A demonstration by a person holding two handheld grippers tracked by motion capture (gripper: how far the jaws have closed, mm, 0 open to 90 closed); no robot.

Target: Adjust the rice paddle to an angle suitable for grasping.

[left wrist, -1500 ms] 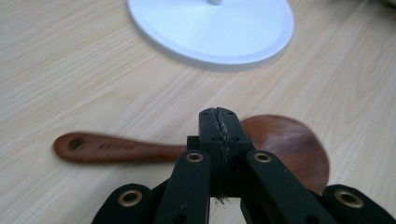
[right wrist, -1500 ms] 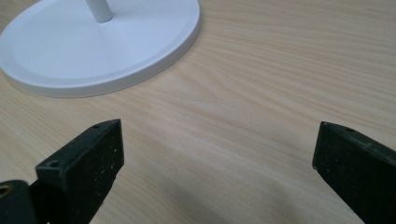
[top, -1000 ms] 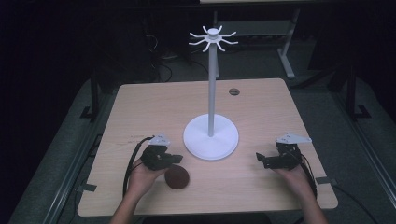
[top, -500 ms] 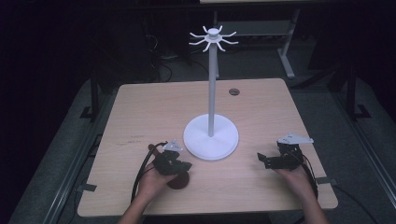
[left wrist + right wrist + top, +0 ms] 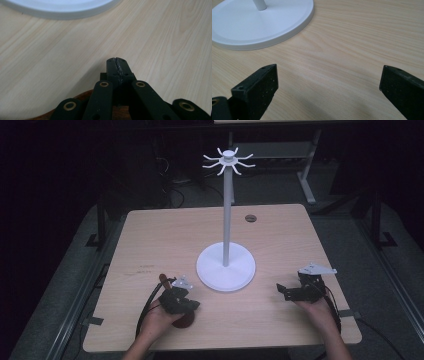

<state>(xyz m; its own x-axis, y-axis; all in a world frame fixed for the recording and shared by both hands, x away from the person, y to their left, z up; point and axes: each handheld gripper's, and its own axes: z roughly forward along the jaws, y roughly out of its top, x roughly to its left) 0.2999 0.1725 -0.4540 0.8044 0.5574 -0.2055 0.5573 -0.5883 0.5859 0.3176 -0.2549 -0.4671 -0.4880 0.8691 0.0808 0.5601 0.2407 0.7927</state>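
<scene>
Left tool point(image 5: 117, 67) clenched, brown object point(image 5: 183, 321) mostly hidden beneath, right tool point(image 5: 327, 92) released

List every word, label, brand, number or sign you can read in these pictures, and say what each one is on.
None: no readable text in any view.
The tall white metal stand with a round base is plain.
The light wooden tabletop carries only grain and a small dark round grommet, unmarked.
The left hand-held gripper and the right hand-held gripper show bare black jaws with screws, no lettering.
The brown round wooden object under the left one is unlabelled.
</scene>
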